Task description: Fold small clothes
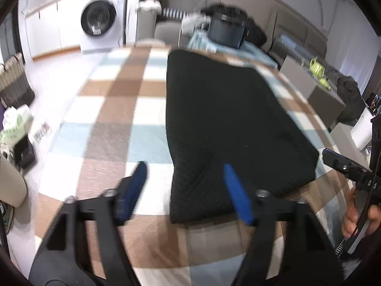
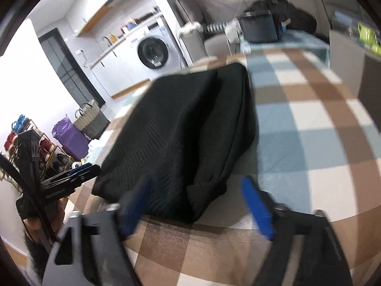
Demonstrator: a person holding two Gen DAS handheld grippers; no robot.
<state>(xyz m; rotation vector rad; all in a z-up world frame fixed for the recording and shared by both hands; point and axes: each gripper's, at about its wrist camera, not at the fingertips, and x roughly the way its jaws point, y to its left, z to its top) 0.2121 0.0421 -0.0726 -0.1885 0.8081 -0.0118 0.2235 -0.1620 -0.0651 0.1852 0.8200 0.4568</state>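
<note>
— Left gripper (image 1: 184,188)?
— Stood wide apart, blue fingers (image 1: 133,190) clear of the cloth, nothing between them.
— Right gripper (image 2: 197,205)?
— Spread wide too, gripping nothing.
— And the black garment (image 1: 233,124)?
— Lay folded flat on the checkered desk (image 1: 112,109), just ahead of both grippers; near edge reached between the right gripper's fingers, untouched. Blurred throughout.
</note>
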